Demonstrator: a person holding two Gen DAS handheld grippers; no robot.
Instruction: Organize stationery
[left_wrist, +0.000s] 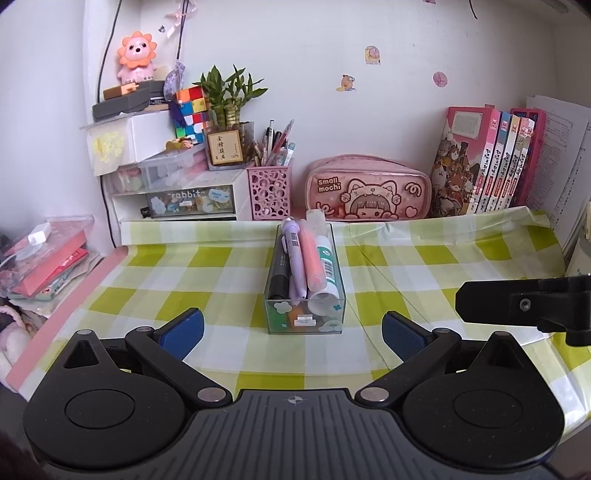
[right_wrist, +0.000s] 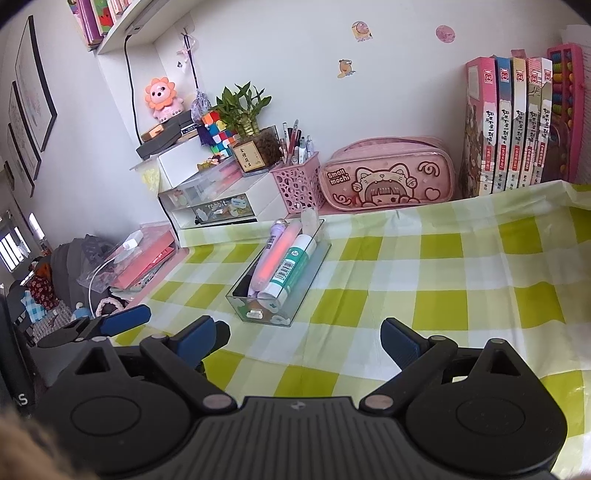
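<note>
On the green-checked tablecloth, a clear rectangular tray sits mid-desk, holding a purple pen, a pink highlighter, a green-labelled glue stick and a black marker, all lying lengthwise. Judgement: loading appears complete; no loose stationery shows on the cloth. Recommended practice: grip the tray by its long walls, lift level so the contents do not roll, and set it against the pink mesh pen holder or pink pencil case at the back. Left gripper: jaws spread wide, empty, angled downward, near the tray's near end. Right gripper: likewise spread, empty, tray ahead and left.
</note>
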